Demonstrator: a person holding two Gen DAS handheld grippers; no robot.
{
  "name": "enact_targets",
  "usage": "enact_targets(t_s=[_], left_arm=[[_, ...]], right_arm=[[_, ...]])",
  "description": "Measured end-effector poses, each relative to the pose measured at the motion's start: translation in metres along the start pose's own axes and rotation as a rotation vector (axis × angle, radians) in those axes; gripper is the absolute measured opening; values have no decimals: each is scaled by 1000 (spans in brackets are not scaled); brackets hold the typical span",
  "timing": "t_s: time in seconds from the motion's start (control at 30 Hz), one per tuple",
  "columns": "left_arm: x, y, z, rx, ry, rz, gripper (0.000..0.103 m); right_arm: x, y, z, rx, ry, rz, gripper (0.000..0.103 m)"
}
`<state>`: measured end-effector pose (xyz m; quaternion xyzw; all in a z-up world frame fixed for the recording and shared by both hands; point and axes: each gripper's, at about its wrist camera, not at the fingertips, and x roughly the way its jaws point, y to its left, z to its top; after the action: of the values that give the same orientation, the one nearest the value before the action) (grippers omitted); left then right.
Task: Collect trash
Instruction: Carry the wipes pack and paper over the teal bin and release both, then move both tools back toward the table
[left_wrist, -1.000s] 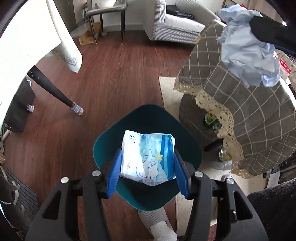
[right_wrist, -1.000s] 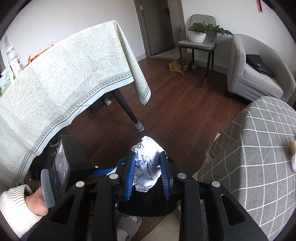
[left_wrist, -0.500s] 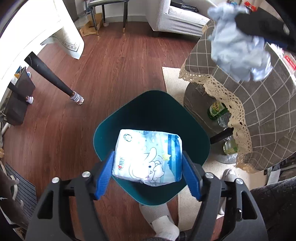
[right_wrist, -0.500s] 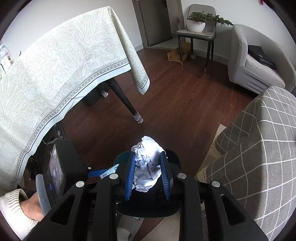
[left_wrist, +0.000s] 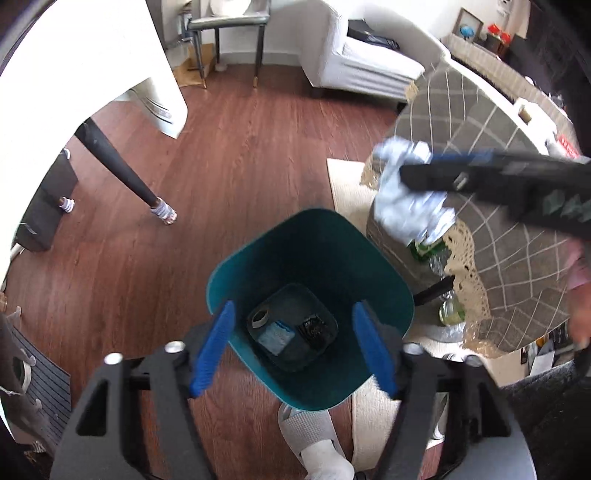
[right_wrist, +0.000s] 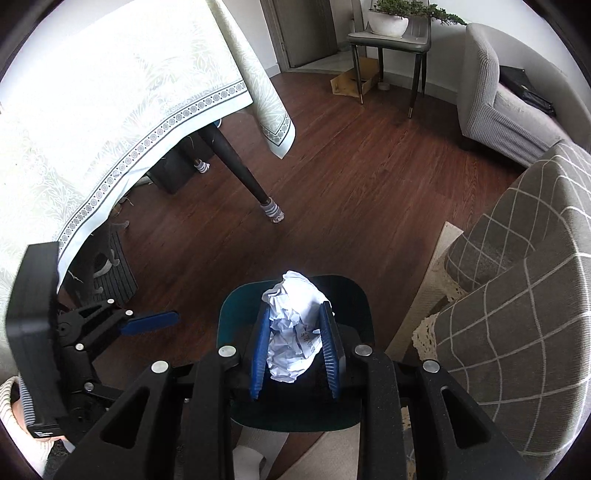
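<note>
A teal trash bin (left_wrist: 384, 280) stands on the wood floor below my left gripper (left_wrist: 293, 350), which is open and empty right above it. At the bin's bottom lie a blue-white packet (left_wrist: 275, 338) and dark scraps. My right gripper (right_wrist: 295, 347) is shut on a crumpled white paper ball (right_wrist: 293, 332) and holds it over the bin (right_wrist: 354, 295). The paper ball also shows in the left wrist view (left_wrist: 406, 195), up and to the right of the bin, held by the right gripper (left_wrist: 402, 173).
A round table with a grey checked cloth (left_wrist: 509, 221) stands right of the bin, with bottles (left_wrist: 430, 251) under it. A table with a pale cloth (right_wrist: 110, 110) and a dark leg (right_wrist: 240, 173) stands left. An armchair (right_wrist: 502, 103) and a chair (right_wrist: 388, 40) are farther back.
My left gripper opened wide and the blue-white packet dropped into the bin. My right gripper, still holding the paper ball, moved over the bin.
</note>
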<state>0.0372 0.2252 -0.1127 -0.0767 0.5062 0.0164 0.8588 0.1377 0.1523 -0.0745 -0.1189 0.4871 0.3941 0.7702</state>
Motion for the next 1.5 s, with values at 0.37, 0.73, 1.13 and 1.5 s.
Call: enact_targets(t_s=[0.37, 0.73, 1.13, 1.5], left_arm=[[-48, 10, 13, -34, -158, 0, 38], [-76, 0, 31, -54, -243, -59, 29], [-100, -14, 50, -95, -336, -88, 29], [-109, -32, 66, -98, -381, -81, 27]], right_arm=[[60, 3, -15, -8, 145, 20, 27], [91, 2, -40, -20, 226, -11, 31], [50, -10, -39, -46, 147, 25, 49], [-51, -11, -22, -77, -114, 26, 48]])
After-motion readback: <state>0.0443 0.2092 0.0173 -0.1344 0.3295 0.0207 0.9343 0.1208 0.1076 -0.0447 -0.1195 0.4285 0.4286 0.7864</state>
